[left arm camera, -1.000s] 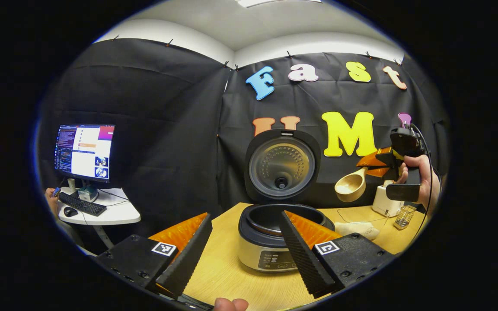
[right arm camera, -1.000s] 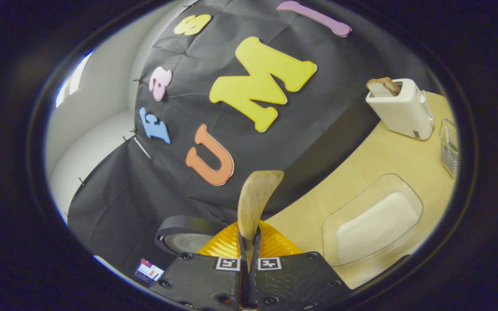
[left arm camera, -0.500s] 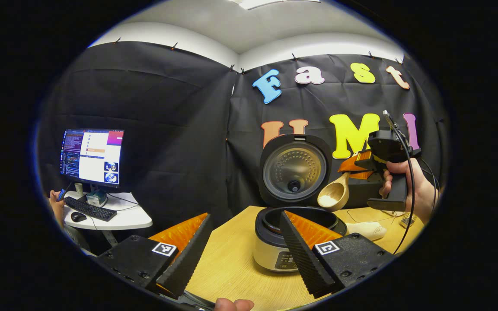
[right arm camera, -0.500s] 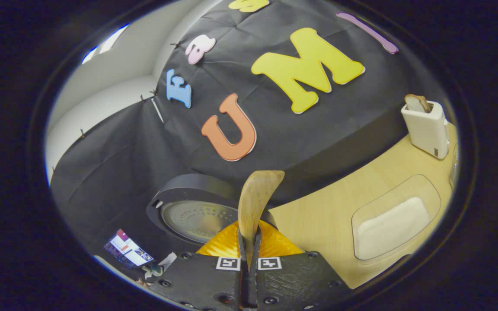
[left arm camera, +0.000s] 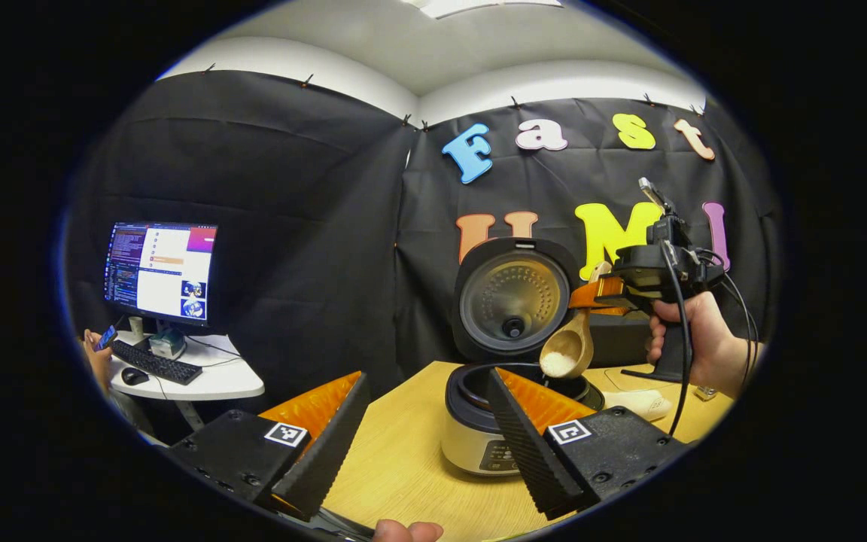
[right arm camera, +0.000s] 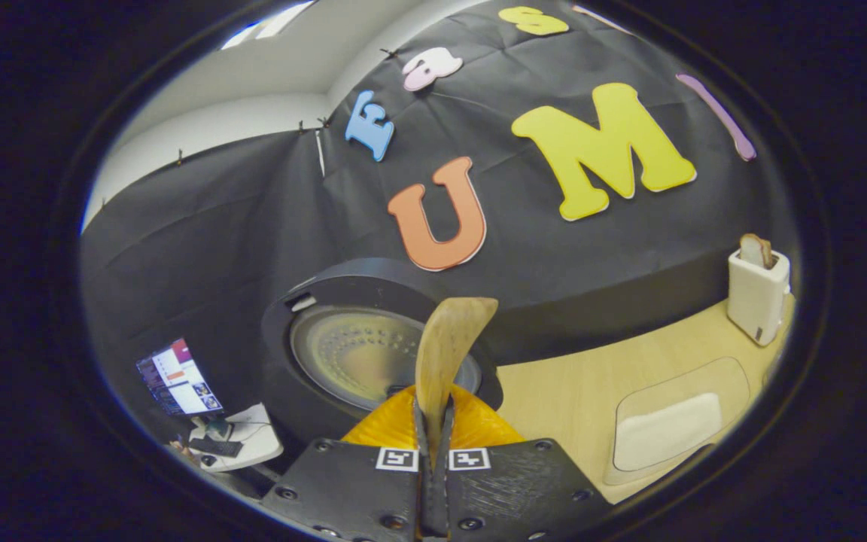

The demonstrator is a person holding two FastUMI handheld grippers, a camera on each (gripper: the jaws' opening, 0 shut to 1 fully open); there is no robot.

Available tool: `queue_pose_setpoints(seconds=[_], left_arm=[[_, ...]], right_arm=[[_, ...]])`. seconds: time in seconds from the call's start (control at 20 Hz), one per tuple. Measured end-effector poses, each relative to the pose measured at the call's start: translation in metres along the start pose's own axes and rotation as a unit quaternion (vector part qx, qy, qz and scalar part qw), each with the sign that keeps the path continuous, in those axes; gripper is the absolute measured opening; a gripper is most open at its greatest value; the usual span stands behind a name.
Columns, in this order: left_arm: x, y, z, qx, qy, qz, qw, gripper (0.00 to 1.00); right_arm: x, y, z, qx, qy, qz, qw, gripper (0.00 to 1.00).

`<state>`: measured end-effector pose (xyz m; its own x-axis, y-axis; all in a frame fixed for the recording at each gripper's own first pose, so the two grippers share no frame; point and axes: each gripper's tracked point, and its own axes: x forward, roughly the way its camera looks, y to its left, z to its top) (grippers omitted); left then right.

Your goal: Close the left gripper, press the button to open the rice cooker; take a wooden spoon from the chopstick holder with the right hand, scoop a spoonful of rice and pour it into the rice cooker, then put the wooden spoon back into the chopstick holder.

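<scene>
The rice cooker (left arm camera: 479, 436) stands on the wooden table with its lid (left arm camera: 512, 297) raised. The wooden spoon (left arm camera: 567, 352) hangs bowl-down just above the pot's right rim, with white rice in its lower lip. My right gripper (left arm camera: 591, 293), held by a hand (left arm camera: 693, 339), is shut on the spoon's handle. In the right gripper view the right gripper (right arm camera: 433, 412) clamps the spoon (right arm camera: 448, 342), whose back faces the camera in front of the lid (right arm camera: 358, 354). My left gripper (left arm camera: 426, 452) stays open low in front of the cooker, holding nothing.
A clear tray of rice (right arm camera: 670, 433) lies on the table right of the cooker, also seen as the tray (left arm camera: 640, 403). A white toaster (right arm camera: 757, 297) with bread stands at the far right. A monitor (left arm camera: 161, 269) and keyboard sit on a side desk at the left.
The right gripper carried the spoon leftward and tipped its bowl down over the cooker pot; rice now shows at the spoon's lip. The left gripper barely moved.
</scene>
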<state>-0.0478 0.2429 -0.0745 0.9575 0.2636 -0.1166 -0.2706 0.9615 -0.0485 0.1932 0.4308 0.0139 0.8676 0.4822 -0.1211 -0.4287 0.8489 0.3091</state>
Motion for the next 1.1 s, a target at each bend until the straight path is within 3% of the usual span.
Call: queue_pose_setpoints(seconds=[0.5,0.75,1.1], left_arm=[[-0.003,0.005,0.003,-0.004,-0.003,0.004,1.000,1.00],[-0.003,0.007,0.009,-0.007,-0.008,0.006,1.000,1.00],[-0.005,0.017,0.016,-0.014,-0.018,0.015,1.000,1.00]], right_arm=[[-0.003,0.026,0.011,-0.142,-0.041,-0.012,0.989,0.00],[-0.005,0.046,0.014,-0.215,-0.061,-0.009,0.975,0.00],[-0.007,0.062,0.018,-0.310,-0.095,-0.005,0.946,0.00]])
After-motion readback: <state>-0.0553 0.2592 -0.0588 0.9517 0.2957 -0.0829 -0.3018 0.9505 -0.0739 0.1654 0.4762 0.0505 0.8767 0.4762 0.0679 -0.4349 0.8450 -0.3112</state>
